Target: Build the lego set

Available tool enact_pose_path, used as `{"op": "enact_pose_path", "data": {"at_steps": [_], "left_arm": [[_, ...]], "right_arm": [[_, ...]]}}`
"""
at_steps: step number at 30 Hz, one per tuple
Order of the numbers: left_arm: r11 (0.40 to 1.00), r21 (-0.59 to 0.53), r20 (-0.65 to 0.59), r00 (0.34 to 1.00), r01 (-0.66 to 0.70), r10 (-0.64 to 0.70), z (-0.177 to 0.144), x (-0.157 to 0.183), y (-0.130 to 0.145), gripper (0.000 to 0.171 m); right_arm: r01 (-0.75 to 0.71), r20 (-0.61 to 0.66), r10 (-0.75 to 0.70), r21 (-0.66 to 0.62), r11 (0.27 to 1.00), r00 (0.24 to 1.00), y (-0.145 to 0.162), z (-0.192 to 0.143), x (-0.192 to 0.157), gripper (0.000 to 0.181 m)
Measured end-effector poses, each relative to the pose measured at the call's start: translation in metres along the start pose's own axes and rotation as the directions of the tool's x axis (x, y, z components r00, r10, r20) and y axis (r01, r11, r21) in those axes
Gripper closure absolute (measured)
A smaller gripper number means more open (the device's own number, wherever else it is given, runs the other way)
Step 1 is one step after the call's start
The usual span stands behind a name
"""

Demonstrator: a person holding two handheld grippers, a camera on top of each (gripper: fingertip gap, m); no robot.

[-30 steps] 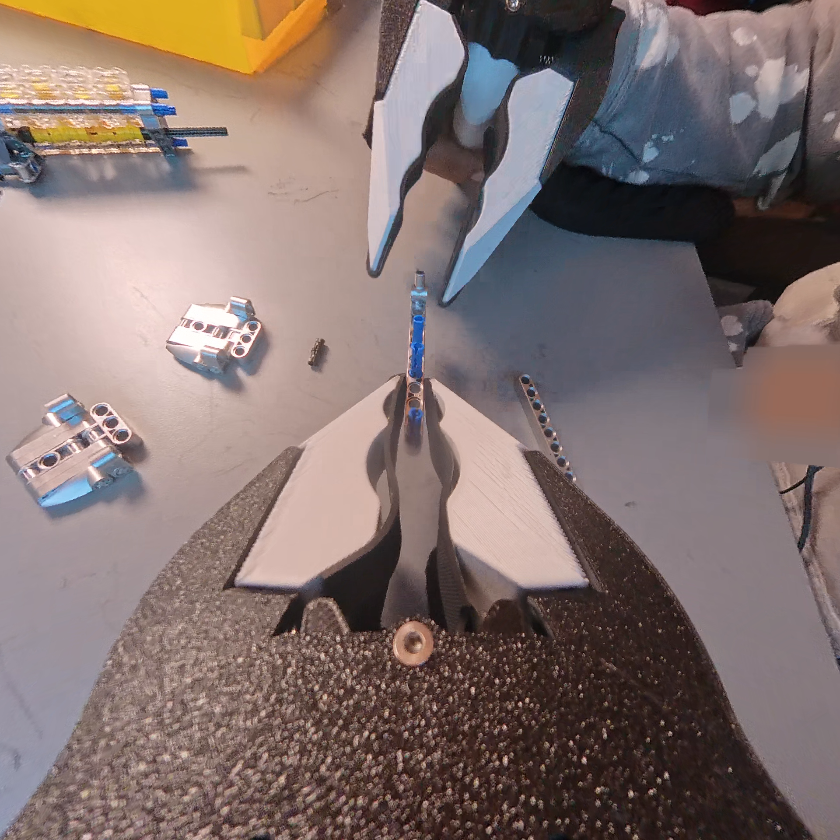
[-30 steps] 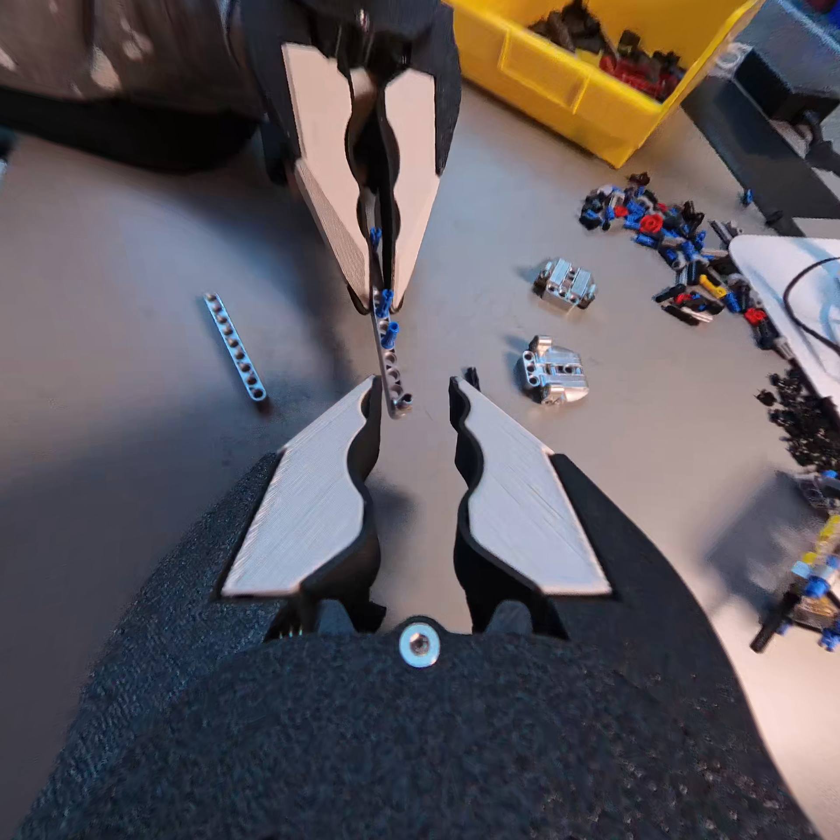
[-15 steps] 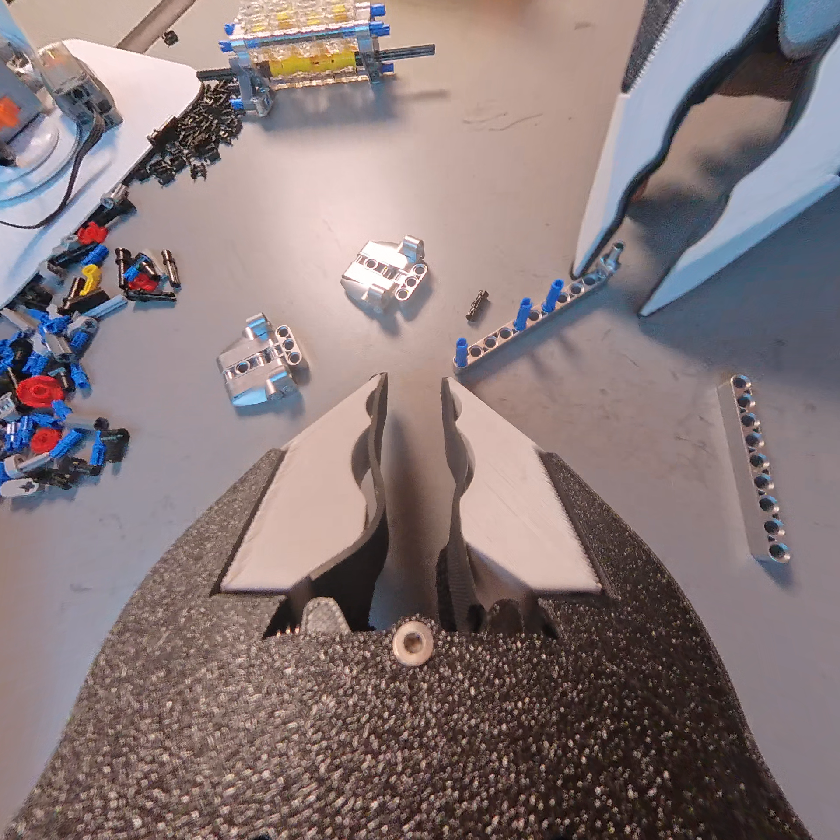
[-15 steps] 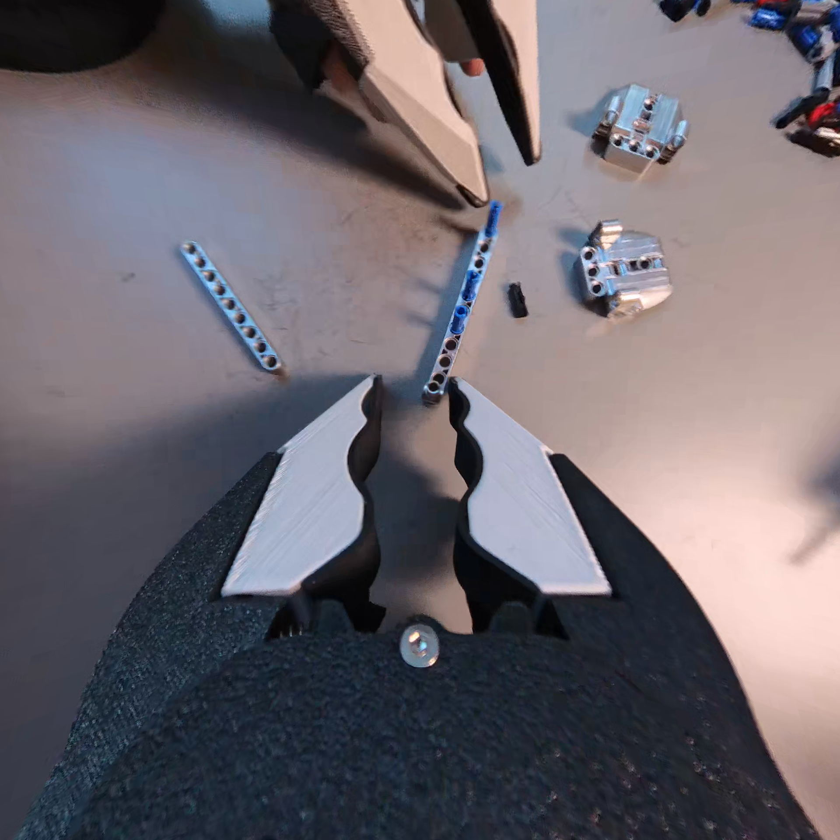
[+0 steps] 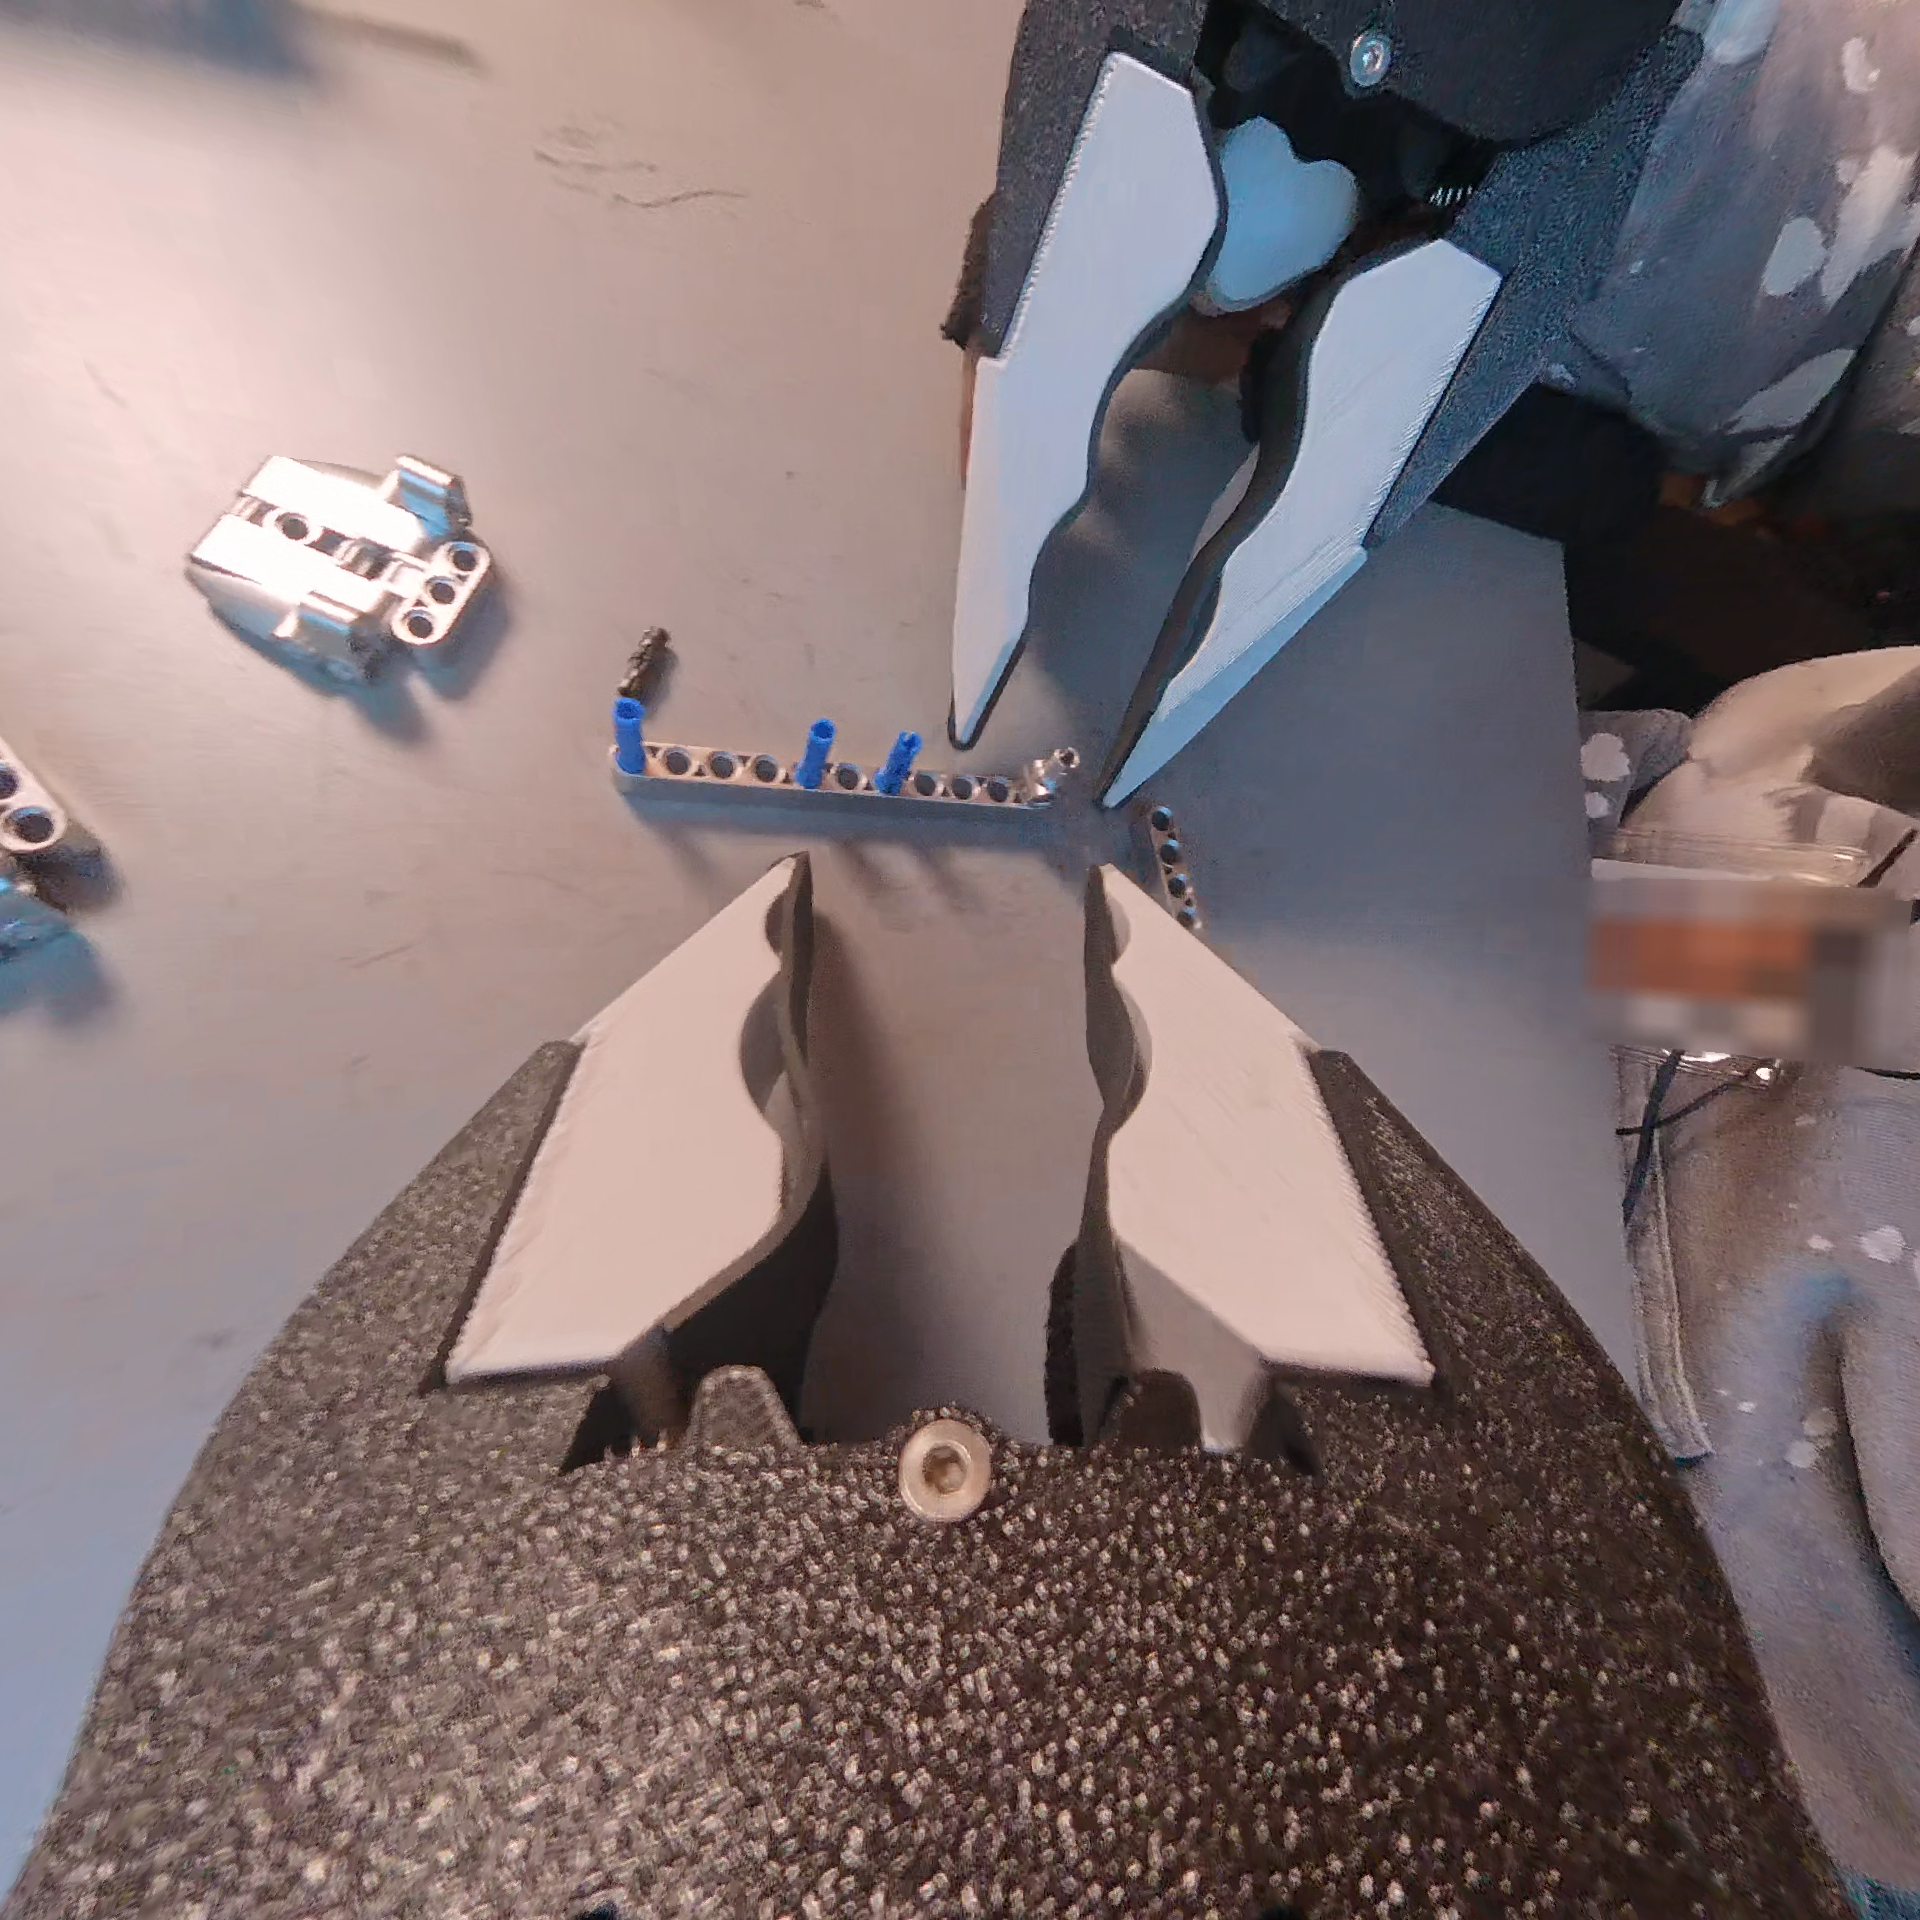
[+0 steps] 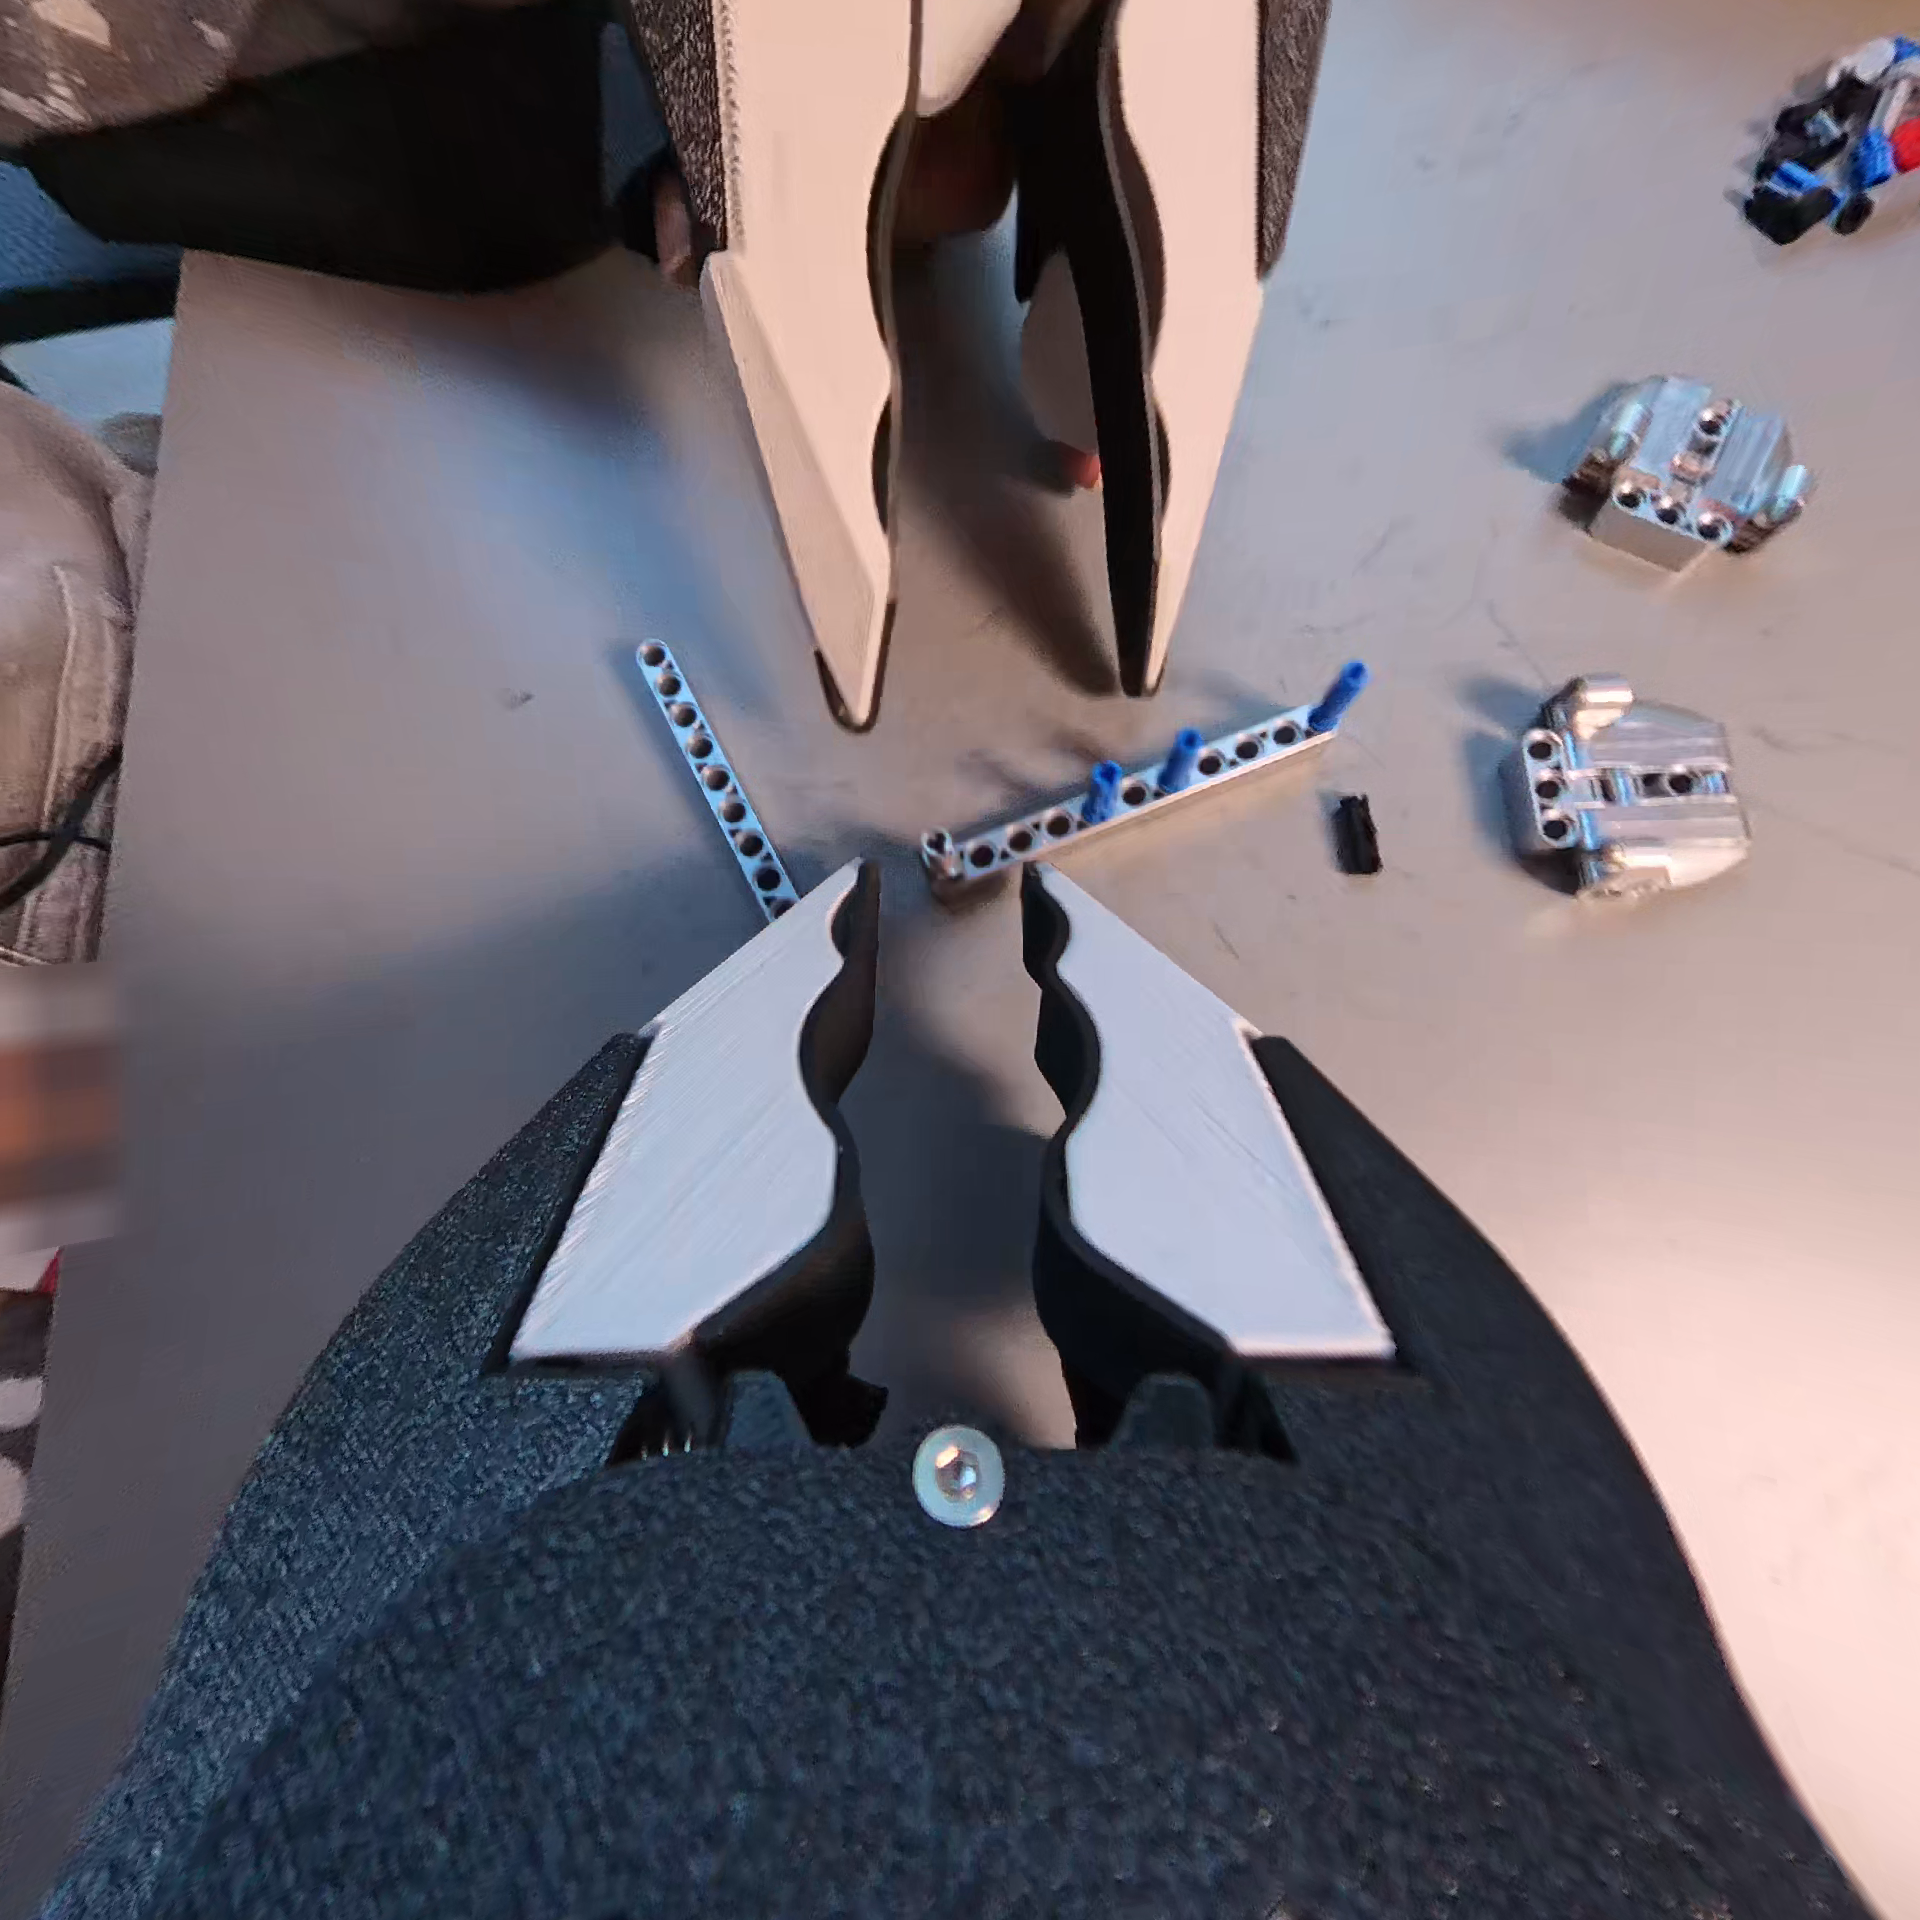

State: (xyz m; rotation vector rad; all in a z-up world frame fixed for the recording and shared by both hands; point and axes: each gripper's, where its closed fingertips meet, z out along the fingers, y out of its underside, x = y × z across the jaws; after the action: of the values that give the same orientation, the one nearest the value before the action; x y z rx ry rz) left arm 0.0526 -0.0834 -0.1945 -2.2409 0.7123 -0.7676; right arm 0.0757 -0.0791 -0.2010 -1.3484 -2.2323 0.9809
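The left tool (image 5: 945,873) has let go of the grey holed beam (image 5: 842,784), which a second ago stood clamped between its fingers. Now the beam lies flat on the grey surface (image 5: 312,312), just beyond the left tool's tips, its jaws spread wide and empty. The right tool (image 6: 951,883) is parted too, hovering with its tips at the beam's end. Three blue pins (image 6: 1179,756) stand up out of the beam's holes. A second, bare beam (image 6: 717,774) lies near, a small black pin (image 6: 1354,831) and silver blocks (image 6: 1626,805) beyond.
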Motion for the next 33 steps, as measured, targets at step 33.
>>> {"op": "enact_pose_path", "data": {"at_steps": [33], "left_arm": [[0.997,-0.002,0.180,0.980,-0.082,0.081,0.000,-0.020,-0.003,0.140]], "right_arm": [[-0.021,-0.290,0.005,-0.053,0.998,0.957,0.029,-0.025,0.066,0.174]]}}
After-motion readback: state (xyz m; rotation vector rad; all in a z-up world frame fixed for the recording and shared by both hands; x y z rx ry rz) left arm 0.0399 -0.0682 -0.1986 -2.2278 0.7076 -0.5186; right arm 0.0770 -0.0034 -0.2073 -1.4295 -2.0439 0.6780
